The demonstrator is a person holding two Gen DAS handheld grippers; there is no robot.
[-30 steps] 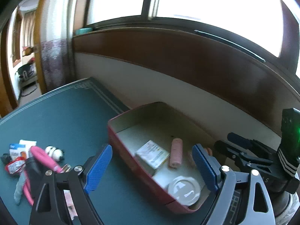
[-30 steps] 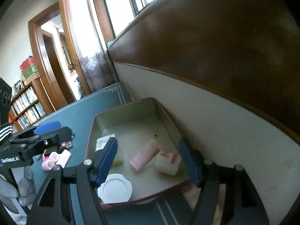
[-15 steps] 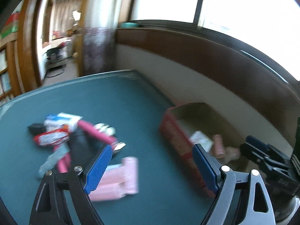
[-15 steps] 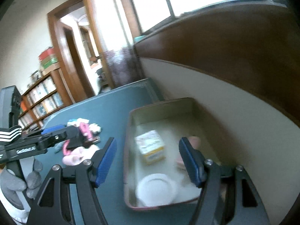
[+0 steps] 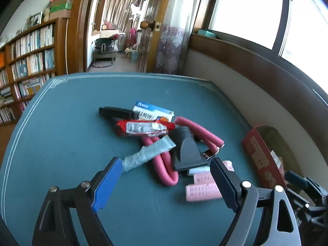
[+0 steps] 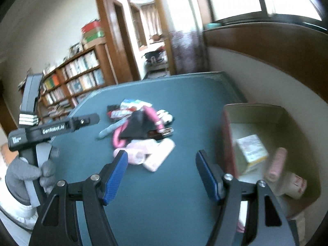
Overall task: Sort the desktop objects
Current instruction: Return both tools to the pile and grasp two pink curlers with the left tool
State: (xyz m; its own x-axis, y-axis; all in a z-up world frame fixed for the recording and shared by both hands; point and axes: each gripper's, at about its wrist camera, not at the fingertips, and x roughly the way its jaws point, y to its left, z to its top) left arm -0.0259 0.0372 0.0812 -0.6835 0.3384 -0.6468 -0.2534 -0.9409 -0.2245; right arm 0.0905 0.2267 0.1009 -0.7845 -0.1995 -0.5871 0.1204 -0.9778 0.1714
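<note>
Left wrist: view swung from box [image 5: 264, 155] to clutter pile [image 5: 162, 135].

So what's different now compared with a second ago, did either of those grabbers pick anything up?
No. Both views swung away from the red box toward the pile on the green table. The left gripper now faces the pink hair rollers and the pink foam tube. The right gripper followed. Both jaws stayed open and empty, and nothing in the pile or box visibly moved.
</note>
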